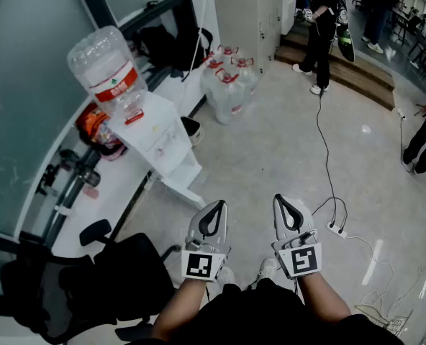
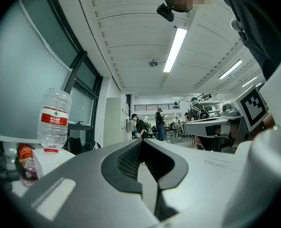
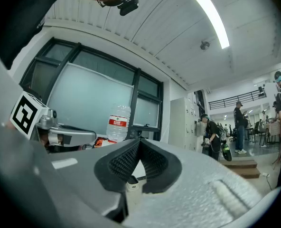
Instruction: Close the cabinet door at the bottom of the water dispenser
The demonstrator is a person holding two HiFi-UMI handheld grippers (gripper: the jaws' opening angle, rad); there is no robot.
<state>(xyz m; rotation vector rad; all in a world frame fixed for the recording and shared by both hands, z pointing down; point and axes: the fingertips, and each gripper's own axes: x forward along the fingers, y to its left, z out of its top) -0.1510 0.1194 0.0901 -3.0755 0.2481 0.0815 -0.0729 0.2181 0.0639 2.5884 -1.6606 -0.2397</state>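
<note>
Two grippers sit low in the head view, the left gripper [image 1: 219, 208] and the right gripper [image 1: 281, 201] side by side over the floor, both well apart from the water dispenser [image 1: 162, 141] by the window. Each gripper's own view shows its fingers drawn together at the tips with nothing between them. Only the head view shows the cabinet door [image 1: 190, 191] at the dispenser's foot: it appears swung out toward the floor, though how far is hard to make out. Both gripper views cut the dispenser off below its top, leaving just the one bottle [image 2: 54, 120] on top of it. The left gripper view catches the right gripper at its right edge, and the right gripper view catches the left gripper at its left. Spare bottles [image 1: 227, 85] stand clustered on the floor beyond the dispenser; four red caps seem to show, but the count is uncertain. One black chair [image 1: 91, 282] is cut off at the lower left. One power strip [image 1: 337, 228] lies beside the right gripper, and a person in black [image 1: 321, 27] stands farther back.
</note>
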